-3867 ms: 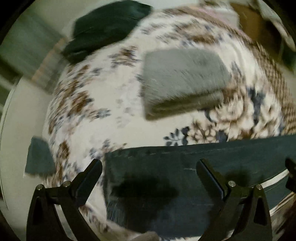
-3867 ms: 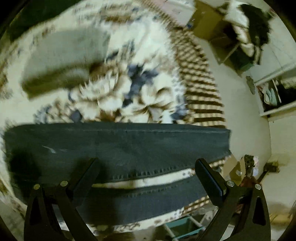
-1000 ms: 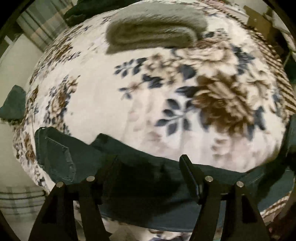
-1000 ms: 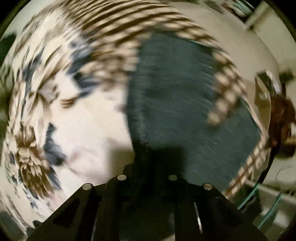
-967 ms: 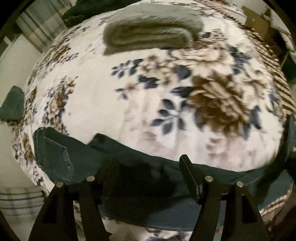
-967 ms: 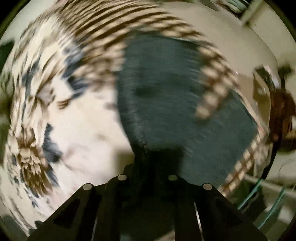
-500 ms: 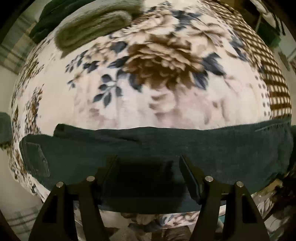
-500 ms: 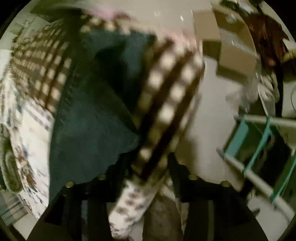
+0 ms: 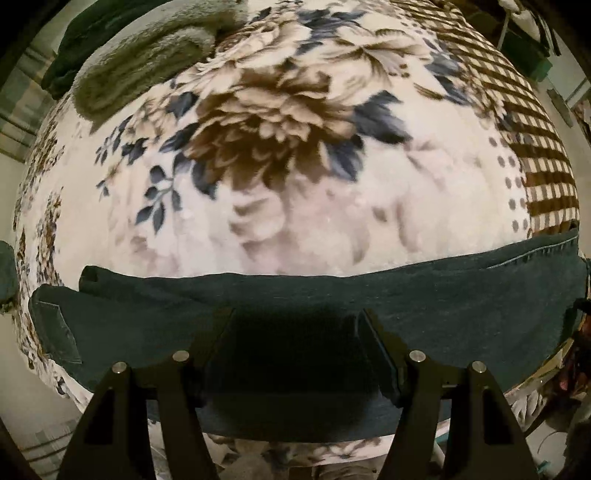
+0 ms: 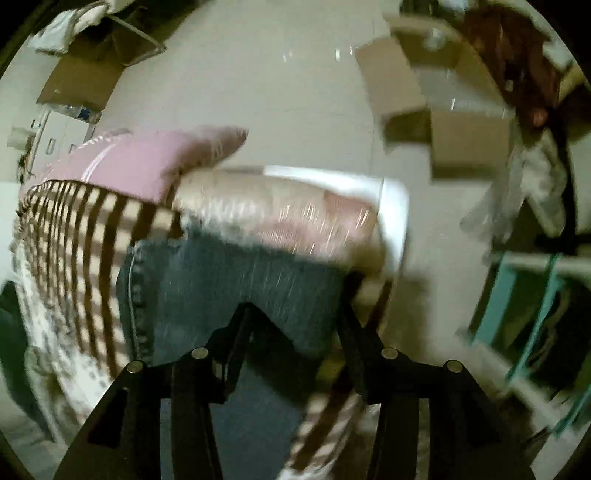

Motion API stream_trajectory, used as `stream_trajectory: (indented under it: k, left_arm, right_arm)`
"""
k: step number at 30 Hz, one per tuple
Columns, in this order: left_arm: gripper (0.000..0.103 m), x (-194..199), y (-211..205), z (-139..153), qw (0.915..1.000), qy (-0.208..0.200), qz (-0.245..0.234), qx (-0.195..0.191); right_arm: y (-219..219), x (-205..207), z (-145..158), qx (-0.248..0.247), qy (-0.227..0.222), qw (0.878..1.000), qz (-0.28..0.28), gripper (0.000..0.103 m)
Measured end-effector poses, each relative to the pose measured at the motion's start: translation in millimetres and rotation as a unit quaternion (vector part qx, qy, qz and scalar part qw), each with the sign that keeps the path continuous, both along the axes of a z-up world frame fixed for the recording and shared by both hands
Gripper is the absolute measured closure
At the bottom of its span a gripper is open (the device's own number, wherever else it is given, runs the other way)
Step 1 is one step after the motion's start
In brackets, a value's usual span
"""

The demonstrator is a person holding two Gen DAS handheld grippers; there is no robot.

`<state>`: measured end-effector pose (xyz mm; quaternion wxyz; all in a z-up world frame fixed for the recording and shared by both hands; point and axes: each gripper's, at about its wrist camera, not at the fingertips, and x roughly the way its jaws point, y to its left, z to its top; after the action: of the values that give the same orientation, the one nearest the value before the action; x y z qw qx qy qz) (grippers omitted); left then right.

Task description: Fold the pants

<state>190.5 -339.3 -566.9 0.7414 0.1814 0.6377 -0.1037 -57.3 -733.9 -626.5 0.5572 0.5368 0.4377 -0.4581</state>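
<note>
The dark denim pants point(image 9: 443, 295) lie as one long straight band across the near edge of the floral blanket point(image 9: 295, 206), back pocket at the left end. My left gripper point(image 9: 295, 321) points down over the middle of the band, open, its fingers astride a shadowed patch of denim. In the right wrist view the hem end of the pants point(image 10: 229, 280) rests on the checked border at the bed's corner. My right gripper point(image 10: 295, 301) is over it with its jaws opening; denim lies between the fingers point(image 10: 240, 325), but the pads do not press on it.
A folded grey towel point(image 9: 147, 62) and a dark green garment point(image 9: 92, 33) lie at the far left of the bed. A pink cushion point(image 10: 140, 166) sits at the bed's corner. Beyond on the pale floor are cardboard boxes point(image 10: 454, 136) and a teal rack point(image 10: 539, 317).
The right gripper, shut on the pant leg a second ago, carried it out to the bed's corner and opened. The bunched pants now lie straight. The left gripper shifted along the band.
</note>
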Motion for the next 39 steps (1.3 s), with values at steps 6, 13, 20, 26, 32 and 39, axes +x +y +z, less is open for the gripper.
stream_trajectory:
  k: [6,13,20,26,32,39]
  left_arm:
    - [0.039,-9.4,-26.3,-3.9,0.9996,0.006,-0.016,-0.021]
    - [0.039,-23.7,-65.2,12.8,0.9976,-0.019,-0.044,-0.049]
    - [0.039,-13.4,-61.9,33.7,0.9964,-0.042,-0.022,-0.070]
    - [0.039,2.7,-39.6,20.1,0.9972,-0.042,-0.001,-0.062]
    - [0.039,-2.4,-3.6,17.3,0.9975,-0.037,0.017,-0.058]
    - [0.039,-3.9,124.1,37.2,0.9933,-0.026,0.098,-0.055]
  right_arm:
    - [-22.3,13.6,1.3,0.010,0.003,1.000,0.018,0.047]
    - [7.2,27.3,41.3,-0.117,-0.017,0.989,0.087,0.093]
    - [22.3,22.2,113.8,-0.187,-0.131,0.969,0.096,0.093]
    - [1.4,27.8,64.7,-0.166,-0.111,0.973,0.115,0.092]
    - [-4.7,6.4,-0.1,-0.044,-0.082,0.993,0.075,0.049]
    - [129.1,52.9,24.3,0.043,-0.087,0.978,0.185,0.036]
